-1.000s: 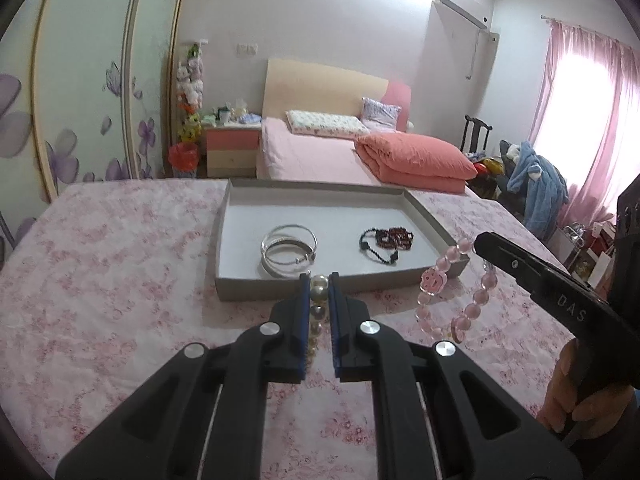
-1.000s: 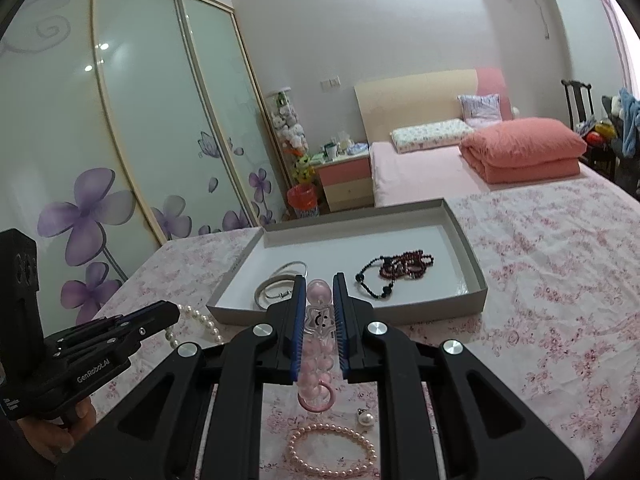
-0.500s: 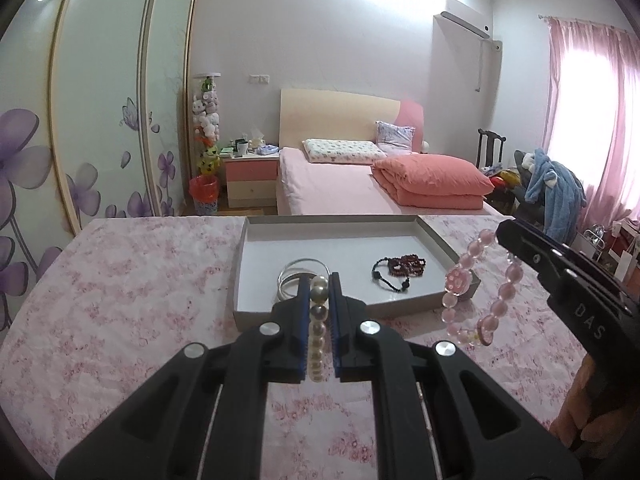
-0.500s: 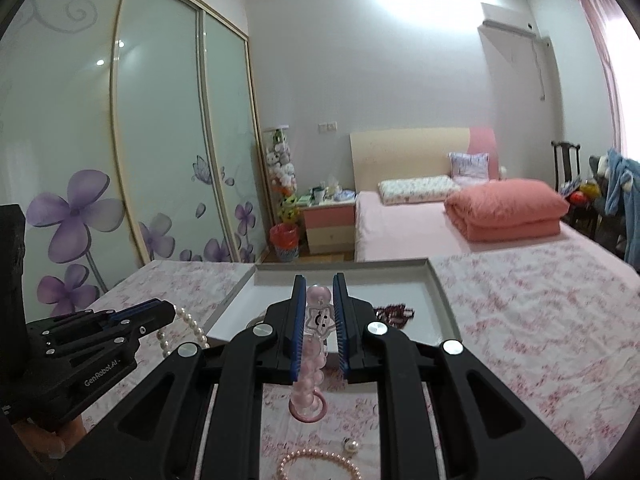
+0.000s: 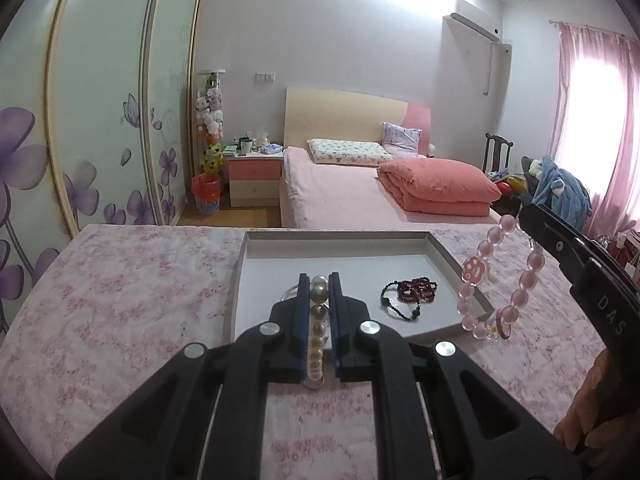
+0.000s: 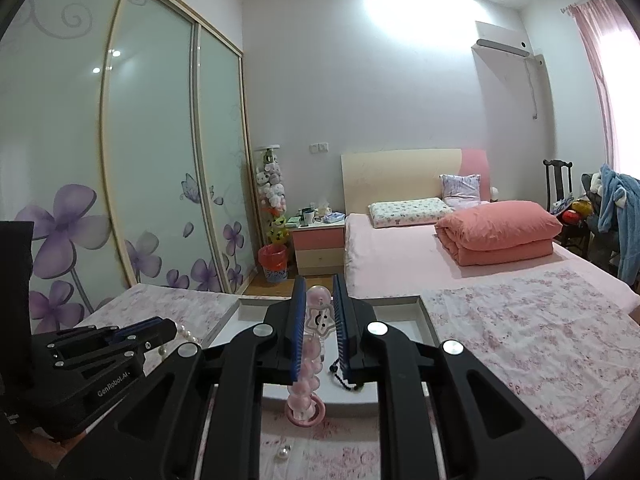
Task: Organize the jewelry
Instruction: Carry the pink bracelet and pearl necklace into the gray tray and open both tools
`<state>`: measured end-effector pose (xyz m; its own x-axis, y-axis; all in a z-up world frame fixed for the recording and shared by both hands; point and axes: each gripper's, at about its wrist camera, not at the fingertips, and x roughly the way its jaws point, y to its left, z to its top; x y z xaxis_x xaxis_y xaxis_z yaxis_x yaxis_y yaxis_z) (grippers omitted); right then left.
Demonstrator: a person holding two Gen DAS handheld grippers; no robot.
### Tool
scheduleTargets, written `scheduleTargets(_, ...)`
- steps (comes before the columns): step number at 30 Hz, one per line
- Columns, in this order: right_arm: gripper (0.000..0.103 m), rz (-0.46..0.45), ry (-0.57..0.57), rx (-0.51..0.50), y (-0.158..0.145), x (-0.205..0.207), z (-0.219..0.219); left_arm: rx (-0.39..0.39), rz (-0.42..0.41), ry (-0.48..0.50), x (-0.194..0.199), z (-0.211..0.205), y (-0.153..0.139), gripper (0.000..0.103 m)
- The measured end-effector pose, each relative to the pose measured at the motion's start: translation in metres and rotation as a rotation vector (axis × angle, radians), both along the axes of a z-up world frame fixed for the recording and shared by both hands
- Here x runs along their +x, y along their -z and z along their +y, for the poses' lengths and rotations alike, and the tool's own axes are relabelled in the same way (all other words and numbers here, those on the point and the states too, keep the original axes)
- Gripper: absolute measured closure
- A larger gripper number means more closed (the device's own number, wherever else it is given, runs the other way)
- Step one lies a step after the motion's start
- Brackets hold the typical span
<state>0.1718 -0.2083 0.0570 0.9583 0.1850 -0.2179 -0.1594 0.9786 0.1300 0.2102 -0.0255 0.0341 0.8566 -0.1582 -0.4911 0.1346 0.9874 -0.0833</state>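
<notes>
My left gripper is shut on a white pearl bracelet and holds it above the near edge of a grey shallow tray. My right gripper is shut on a pink bead bracelet with a star charm, raised over the tray's near side. In the left wrist view the pink bracelet hangs at the right beside the tray. A dark red bead bracelet lies in the tray. Silver bangles are mostly hidden behind my left fingers.
The tray sits on a table with a pink floral cloth. A loose pearl lies on the cloth near me. A pink bed and sliding wardrobe doors stand beyond the table.
Both grippers have risen and tilted up, each still holding its bracelet. The tray now sits lower in both views and the pearl ring on the cloth has dropped out of the right view.
</notes>
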Motion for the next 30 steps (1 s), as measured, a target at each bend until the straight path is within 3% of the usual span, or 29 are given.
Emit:
scheduleTargets(13,0.088,0.093,-0.015,0.027,0.018,0.068,0.004,-0.028,0.047,-0.005,0.066,0.011,0.012,0.093)
scheduleTargets(22,0.088,0.252,-0.044,0.082,0.048,0.125,0.003,-0.039,0.104,0.006,0.112,0.005,0.034,0.093)
scheduleTargets(27,0.088,0.308,-0.016,0.084,0.062,0.135,-0.003,-0.025,0.122,0.011,0.120,-0.002,0.047,0.093)
scheduleTargets(30,0.076,0.299,0.018,0.072,0.060,0.131,-0.006,-0.026,0.132,-0.005,0.122,0.001,0.051,0.089)
